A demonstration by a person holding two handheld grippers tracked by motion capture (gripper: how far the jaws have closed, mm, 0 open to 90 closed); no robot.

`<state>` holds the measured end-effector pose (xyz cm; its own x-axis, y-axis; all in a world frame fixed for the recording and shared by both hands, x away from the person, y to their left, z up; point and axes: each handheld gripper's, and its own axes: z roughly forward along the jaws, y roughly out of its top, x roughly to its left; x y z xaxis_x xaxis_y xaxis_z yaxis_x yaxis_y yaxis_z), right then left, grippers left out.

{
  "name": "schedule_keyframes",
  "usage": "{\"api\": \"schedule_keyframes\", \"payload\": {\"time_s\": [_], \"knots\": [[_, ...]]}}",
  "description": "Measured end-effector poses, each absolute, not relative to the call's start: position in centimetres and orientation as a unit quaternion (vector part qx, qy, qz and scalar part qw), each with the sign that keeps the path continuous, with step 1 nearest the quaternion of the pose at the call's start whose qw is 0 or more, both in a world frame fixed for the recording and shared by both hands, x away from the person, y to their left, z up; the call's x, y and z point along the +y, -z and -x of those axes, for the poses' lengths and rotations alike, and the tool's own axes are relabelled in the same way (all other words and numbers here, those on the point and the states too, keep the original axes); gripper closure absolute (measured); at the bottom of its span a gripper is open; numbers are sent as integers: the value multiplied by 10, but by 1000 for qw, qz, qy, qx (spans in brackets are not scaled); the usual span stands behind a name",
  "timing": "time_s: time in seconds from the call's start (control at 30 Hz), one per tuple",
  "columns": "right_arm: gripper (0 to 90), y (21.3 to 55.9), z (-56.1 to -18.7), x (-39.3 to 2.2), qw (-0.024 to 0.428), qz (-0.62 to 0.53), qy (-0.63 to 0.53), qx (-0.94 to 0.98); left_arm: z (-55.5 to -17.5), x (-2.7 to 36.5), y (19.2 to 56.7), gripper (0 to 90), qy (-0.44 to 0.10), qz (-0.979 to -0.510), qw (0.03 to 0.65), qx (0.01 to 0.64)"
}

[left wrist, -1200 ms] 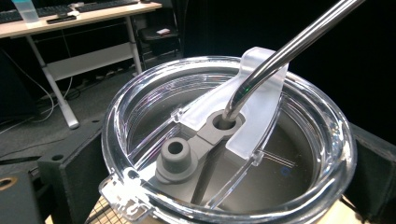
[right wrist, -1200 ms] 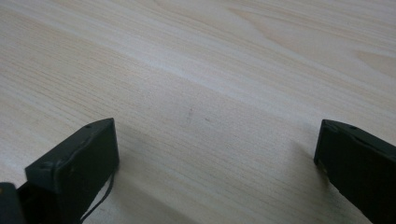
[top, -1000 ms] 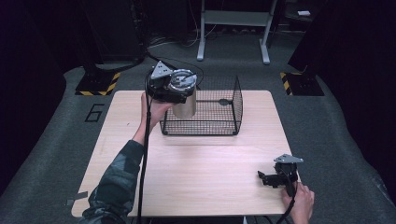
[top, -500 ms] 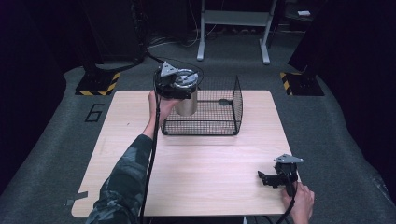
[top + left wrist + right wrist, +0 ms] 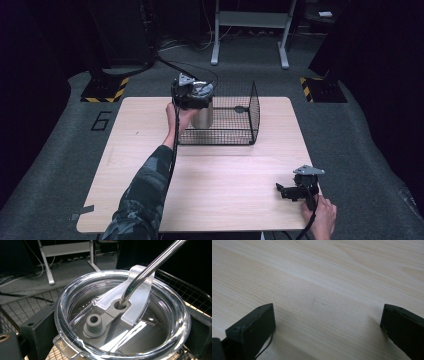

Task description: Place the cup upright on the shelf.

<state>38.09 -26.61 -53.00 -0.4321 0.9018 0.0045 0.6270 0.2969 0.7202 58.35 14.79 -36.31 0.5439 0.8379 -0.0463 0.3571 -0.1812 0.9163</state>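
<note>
1. Holding a steel tumbler (image 5: 202, 116) by its clear lid (image 5: 120, 320) with the left gripper (image 5: 191, 95), jaws clamped on either side of the rim, at the left end of the wire basket (image 5: 235, 134) on the far part of the table (image 5: 210, 185).
2. Judged as the placing step: tumbler low inside the basket, whether touching its floor not clear.
3. Next likely calls for settling it upright, then opening the jaws without snagging the metal straw (image 5: 150, 267).
4. Resting near the front right corner, right gripper (image 5: 295, 190) with jaws spread wide, nothing between them.
5. Seen from the left gripper view: lid, slider, straw hole; from the high view: body and basket.
</note>
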Motion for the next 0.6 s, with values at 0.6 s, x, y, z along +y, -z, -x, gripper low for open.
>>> {"api": "schedule_keyframes", "payload": {"time_s": [0.6], "knots": [[0, 530, -381, -266, 208, -490, -332, 779, -603, 125, 386, 40, -235, -732, 472, 430]]}}
